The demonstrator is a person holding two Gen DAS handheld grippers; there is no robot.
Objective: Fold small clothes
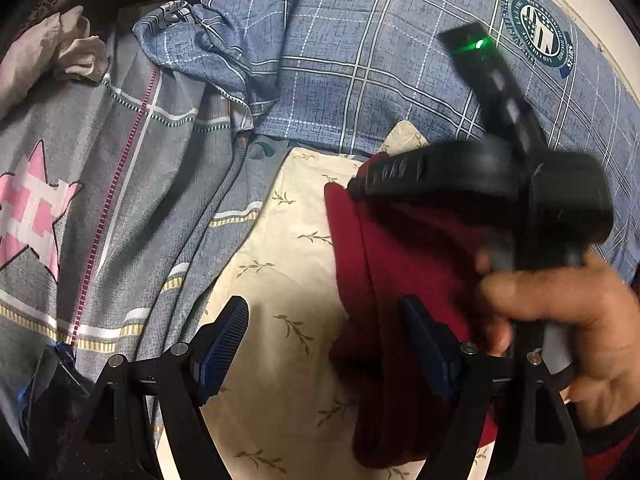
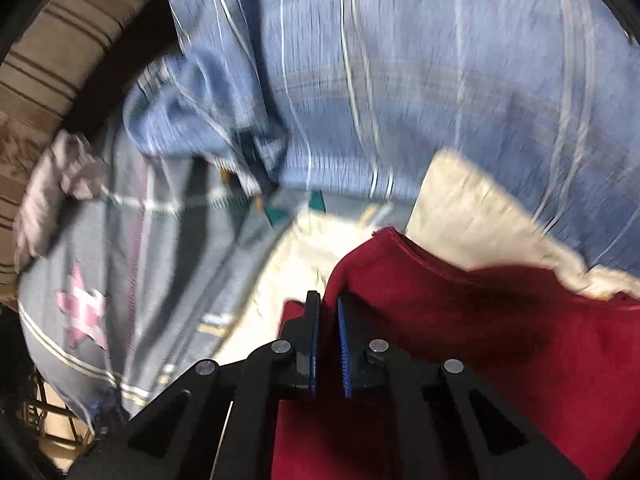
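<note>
A dark red garment (image 1: 384,280) lies on a cream leaf-print cloth (image 1: 280,264) on the bed. My left gripper (image 1: 324,320) is open, its fingers spread over the cream cloth and the red garment's left edge, holding nothing. The right gripper's black body (image 1: 480,176) shows blurred above the garment, held by a hand (image 1: 560,320). In the right wrist view my right gripper (image 2: 326,312) is shut on the red garment's (image 2: 480,340) lifted left edge. The view is motion-blurred.
A blue plaid sheet (image 1: 360,60) covers the far side. A grey quilt with a pink star (image 1: 36,216) lies left, with a crumpled pale cloth (image 1: 60,52) beyond it. A striped cushion (image 2: 60,60) sits at the far left.
</note>
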